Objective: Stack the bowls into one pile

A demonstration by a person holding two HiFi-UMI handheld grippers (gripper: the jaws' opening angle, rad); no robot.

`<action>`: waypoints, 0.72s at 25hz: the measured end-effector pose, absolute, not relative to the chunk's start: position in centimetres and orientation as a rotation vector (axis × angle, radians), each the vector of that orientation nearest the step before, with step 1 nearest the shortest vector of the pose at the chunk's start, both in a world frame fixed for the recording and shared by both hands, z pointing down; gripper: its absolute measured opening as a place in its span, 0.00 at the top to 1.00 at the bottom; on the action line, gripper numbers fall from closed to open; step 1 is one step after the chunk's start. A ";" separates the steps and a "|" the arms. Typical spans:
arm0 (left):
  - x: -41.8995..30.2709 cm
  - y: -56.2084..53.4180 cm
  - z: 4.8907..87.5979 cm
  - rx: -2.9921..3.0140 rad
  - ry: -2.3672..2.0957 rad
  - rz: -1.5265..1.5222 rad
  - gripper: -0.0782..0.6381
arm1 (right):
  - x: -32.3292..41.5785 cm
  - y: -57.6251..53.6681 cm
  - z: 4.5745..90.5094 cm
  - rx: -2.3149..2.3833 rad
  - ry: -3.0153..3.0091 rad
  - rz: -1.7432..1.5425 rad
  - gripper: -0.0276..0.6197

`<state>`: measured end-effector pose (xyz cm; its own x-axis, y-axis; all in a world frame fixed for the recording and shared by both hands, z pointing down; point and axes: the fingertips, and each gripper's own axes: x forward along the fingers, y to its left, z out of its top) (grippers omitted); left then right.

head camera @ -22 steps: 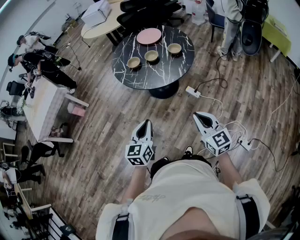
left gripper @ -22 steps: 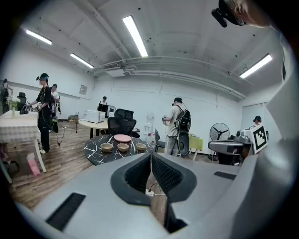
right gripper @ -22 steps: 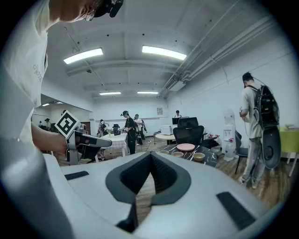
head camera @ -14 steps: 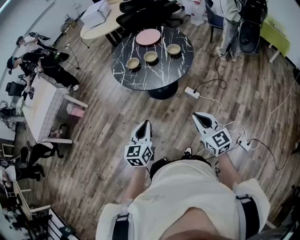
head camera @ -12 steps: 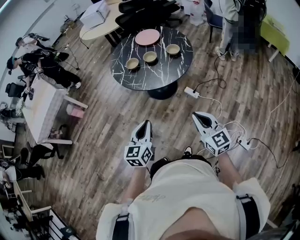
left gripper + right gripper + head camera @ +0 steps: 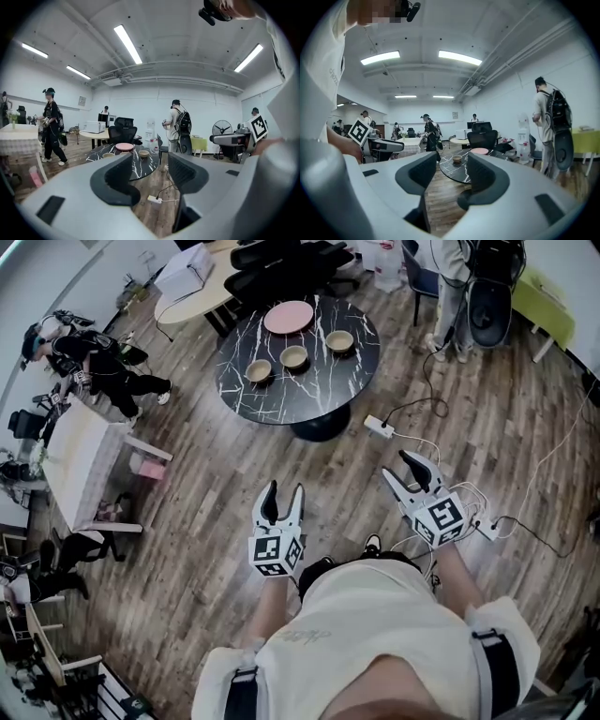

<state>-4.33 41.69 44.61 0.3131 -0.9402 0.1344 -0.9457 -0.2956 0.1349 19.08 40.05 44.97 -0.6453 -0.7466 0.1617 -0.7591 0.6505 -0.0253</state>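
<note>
Stacking bowls [image 6: 293, 356]: not yet beginning, lying singly across marble table [image 6: 281, 401] middle | holding left gripper [image 6: 284, 488], right gripper [image 6: 400, 465] agape, empty, approaching.

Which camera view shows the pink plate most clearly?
The head view: the pink plate appears whole, from above, on the black marble table. Both gripper views show it far away, small and nearly edge-on.
</note>
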 end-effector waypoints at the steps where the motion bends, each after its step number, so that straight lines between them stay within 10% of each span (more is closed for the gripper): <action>1: -4.5 41.7 44.7 2.367 -1.747 0.031 0.55 | 19.5 40.0 45.0 1.258 -2.721 0.135 0.64; 18: -3.7 40.8 44.8 2.284 -1.873 0.107 0.55 | 21.2 37.8 46.8 1.120 -2.732 0.131 0.60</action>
<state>-3.71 40.83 44.76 0.2015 -0.9642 0.1724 -0.9775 -0.1869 0.0973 21.25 37.81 46.81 -0.6978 -0.6865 0.2045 -0.7029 0.7112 -0.0109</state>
